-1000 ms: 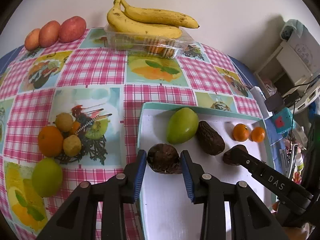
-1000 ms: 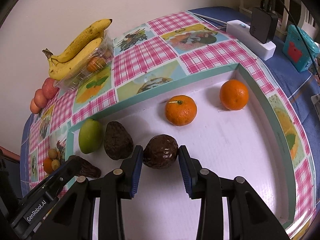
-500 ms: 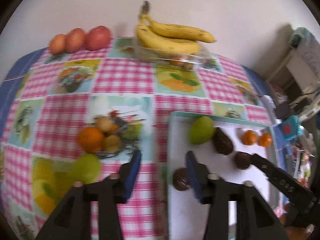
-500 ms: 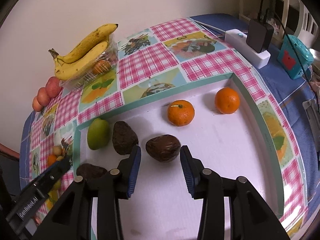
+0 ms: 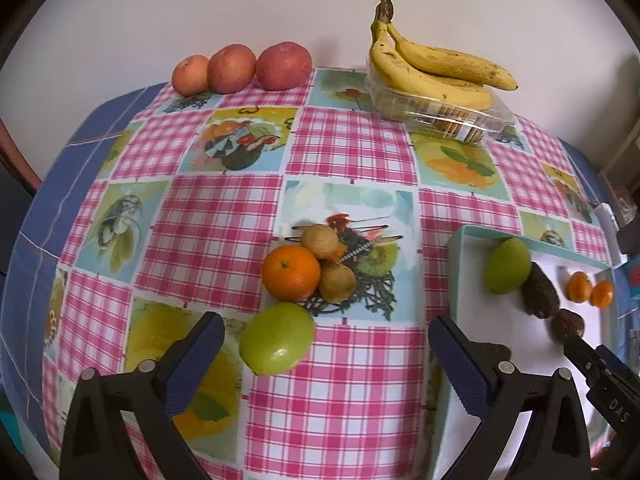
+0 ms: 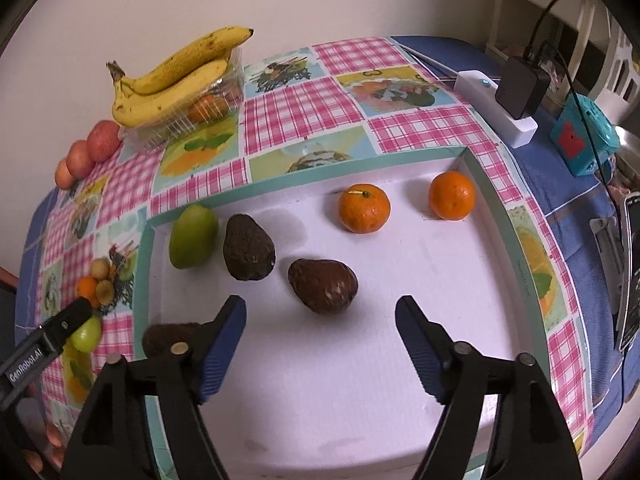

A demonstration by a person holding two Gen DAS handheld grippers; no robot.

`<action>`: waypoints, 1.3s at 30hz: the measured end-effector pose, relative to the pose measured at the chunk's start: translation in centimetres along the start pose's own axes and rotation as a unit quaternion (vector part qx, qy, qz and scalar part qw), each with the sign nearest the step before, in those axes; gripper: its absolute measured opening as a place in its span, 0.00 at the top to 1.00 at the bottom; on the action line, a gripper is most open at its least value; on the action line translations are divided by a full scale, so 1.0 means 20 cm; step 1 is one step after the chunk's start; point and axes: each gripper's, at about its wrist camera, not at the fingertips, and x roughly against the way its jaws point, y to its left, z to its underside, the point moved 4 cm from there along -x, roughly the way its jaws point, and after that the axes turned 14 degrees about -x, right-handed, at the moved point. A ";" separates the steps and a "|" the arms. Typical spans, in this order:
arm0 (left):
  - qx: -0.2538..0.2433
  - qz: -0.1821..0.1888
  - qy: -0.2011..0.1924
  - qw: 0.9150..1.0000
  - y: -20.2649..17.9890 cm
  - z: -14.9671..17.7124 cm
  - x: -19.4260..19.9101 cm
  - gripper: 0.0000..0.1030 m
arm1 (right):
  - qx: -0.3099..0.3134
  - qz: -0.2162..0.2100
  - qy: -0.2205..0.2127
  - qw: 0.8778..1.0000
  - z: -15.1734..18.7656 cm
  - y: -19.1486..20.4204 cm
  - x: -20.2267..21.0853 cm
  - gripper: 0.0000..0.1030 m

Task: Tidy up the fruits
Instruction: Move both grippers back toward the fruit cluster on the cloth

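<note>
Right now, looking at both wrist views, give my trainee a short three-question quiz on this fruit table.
1. How many dark brown avocados lie in the white tray with the teal rim?
2. True or false: the yellow bananas rest on a clear plastic box.
3. The green fruit on the tablecloth lies nearest which gripper: A left, B right?

Key: 1. Three. 2. True. 3. A.
</note>
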 end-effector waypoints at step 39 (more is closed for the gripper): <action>0.031 -0.058 -0.004 0.998 0.41 0.04 -0.01 0.00 | 0.080 -0.003 -0.047 0.996 0.14 0.16 0.02 0.04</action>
